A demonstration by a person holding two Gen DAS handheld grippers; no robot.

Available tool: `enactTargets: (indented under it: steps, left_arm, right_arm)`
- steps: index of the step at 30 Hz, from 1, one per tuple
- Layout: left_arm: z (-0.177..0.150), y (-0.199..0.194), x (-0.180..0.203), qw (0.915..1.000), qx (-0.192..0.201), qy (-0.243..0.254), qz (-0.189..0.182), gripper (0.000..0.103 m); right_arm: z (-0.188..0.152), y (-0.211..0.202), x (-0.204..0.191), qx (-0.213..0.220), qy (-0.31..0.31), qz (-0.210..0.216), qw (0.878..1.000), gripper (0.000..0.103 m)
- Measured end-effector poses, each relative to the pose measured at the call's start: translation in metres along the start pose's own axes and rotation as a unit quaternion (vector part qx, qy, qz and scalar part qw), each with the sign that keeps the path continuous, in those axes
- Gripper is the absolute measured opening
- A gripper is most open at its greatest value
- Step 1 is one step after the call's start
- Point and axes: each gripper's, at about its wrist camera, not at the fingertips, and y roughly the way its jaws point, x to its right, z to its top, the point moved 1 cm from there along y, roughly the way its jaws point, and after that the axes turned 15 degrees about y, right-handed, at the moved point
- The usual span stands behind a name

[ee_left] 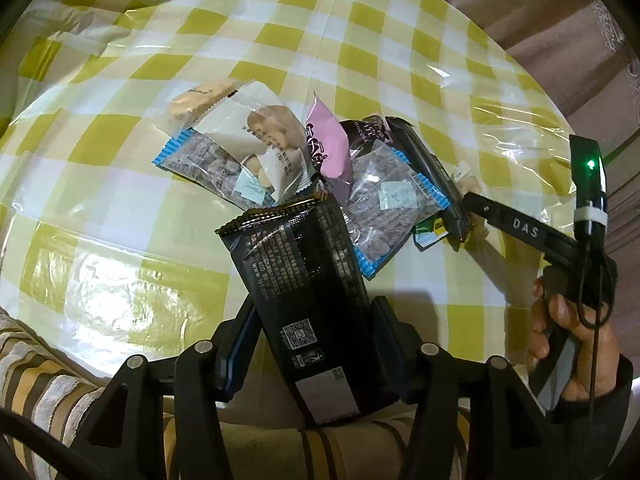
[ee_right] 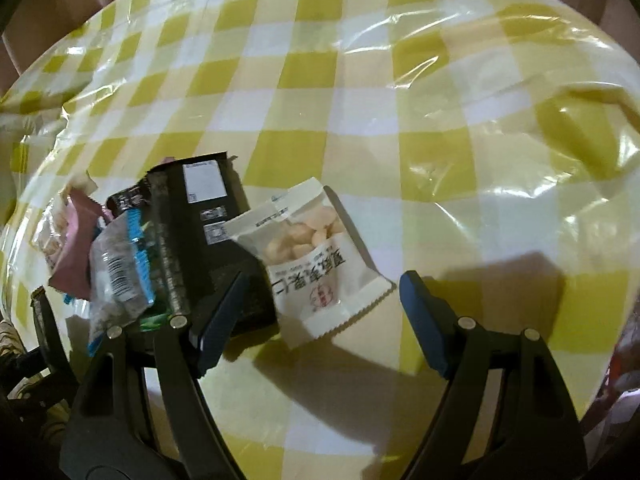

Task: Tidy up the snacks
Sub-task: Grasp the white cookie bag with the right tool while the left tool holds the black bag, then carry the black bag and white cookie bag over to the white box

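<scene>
My left gripper (ee_left: 312,332) is shut on a black snack packet (ee_left: 296,256), held lengthways between its pads above the table. Just beyond it lies a pile: a white packet of pale puffs (ee_left: 260,140), a pink packet (ee_left: 328,148), clear packets with blue edges (ee_left: 384,208) and a second black packet (ee_left: 432,176). My right gripper (ee_right: 324,284) stands open, low over another white packet of pale puffs (ee_right: 316,256) that lies flat between its fingers, apart from the pads. The pile's black packet (ee_right: 200,220) sits beside its left finger.
The round table (ee_right: 360,92) wears a yellow and white check cloth under clear plastic film. A hand (ee_left: 568,320) holds the right gripper's handle at the pile's right. Striped fabric (ee_left: 40,384) lies at the near edge, and brown curtains (ee_left: 520,4) hang behind.
</scene>
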Motion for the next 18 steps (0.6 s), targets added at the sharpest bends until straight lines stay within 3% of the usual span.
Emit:
enactTargets:
  steps: [6, 9, 12, 18]
  left_arm:
    - [-0.001, -0.002, 0.001, 1.0000, 0.006, 0.004, 0.003, 0.056]
    - [0.000, -0.004, 0.002, 0.9999, 0.014, 0.006, 0.003, 0.054]
    - [0.001, -0.006, 0.004, 0.9998, 0.018, 0.011, 0.006, 0.054]
    - [0.002, -0.008, 0.006, 0.9996, 0.025, 0.013, 0.009, 0.054]
  right_arm:
    - [0.009, 0.013, 0.006, -0.002, 0.007, 0.010, 1.000, 0.077]
    - [0.011, 0.018, 0.006, -0.003, 0.005, 0.010, 1.000, 0.071]
    - [0.011, 0.017, 0.007, 0.006, 0.003, 0.001, 1.000, 0.055]
    - [0.007, 0.008, 0.015, 0.019, 0.021, -0.002, 1.000, 0.049]
